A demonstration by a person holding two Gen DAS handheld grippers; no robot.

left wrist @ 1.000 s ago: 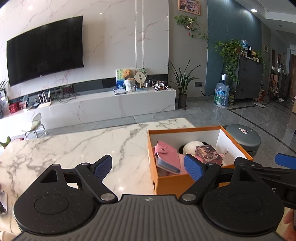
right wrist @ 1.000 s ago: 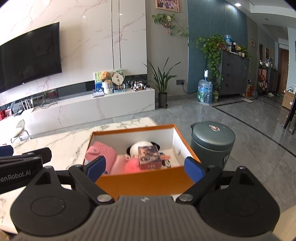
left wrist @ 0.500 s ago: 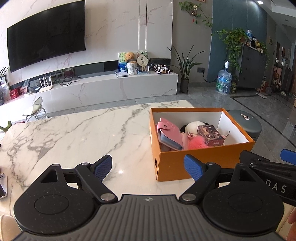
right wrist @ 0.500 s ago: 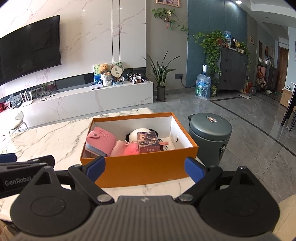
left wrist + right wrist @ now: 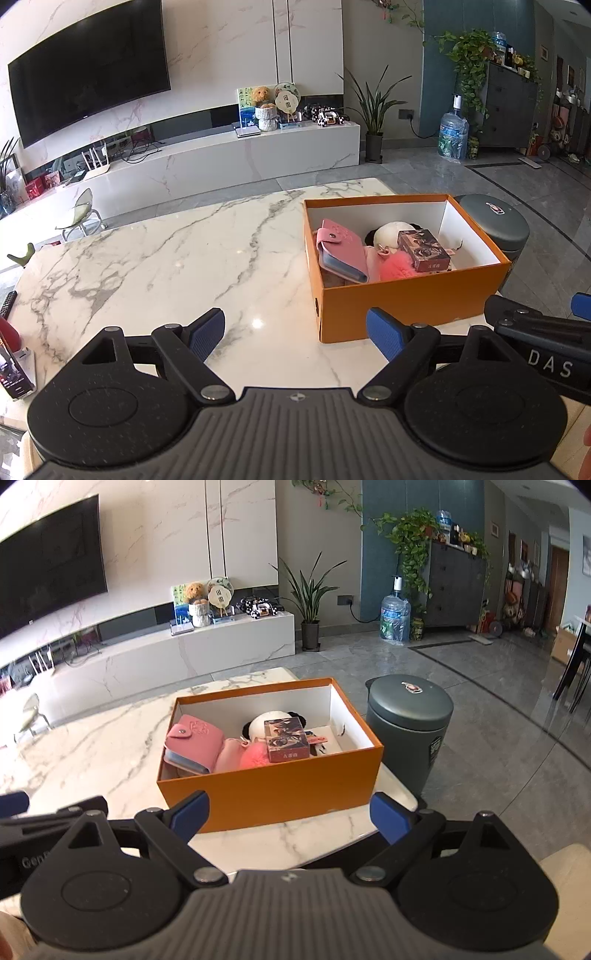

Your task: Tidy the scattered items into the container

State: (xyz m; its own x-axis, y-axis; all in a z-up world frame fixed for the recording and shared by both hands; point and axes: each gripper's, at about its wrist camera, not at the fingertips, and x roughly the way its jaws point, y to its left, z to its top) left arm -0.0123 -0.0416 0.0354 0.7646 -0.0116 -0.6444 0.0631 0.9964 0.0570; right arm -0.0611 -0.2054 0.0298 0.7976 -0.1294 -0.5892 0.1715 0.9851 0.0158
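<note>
An orange box stands at the right end of the marble table. In it lie a pink wallet, a white plush toy, a small printed card box and a pink pom-pom. My left gripper is open and empty over bare table, left of the box's near corner. My right gripper is open and empty just short of the box's front wall.
A grey lidded bin stands on the floor right of the table. A remote control and a small dark device lie at the table's left edge. Beyond the table is a white TV console.
Both views have tipped downward: the box sits higher in each picture and more tabletop shows in front of it. Both grippers have stayed open and empty.
</note>
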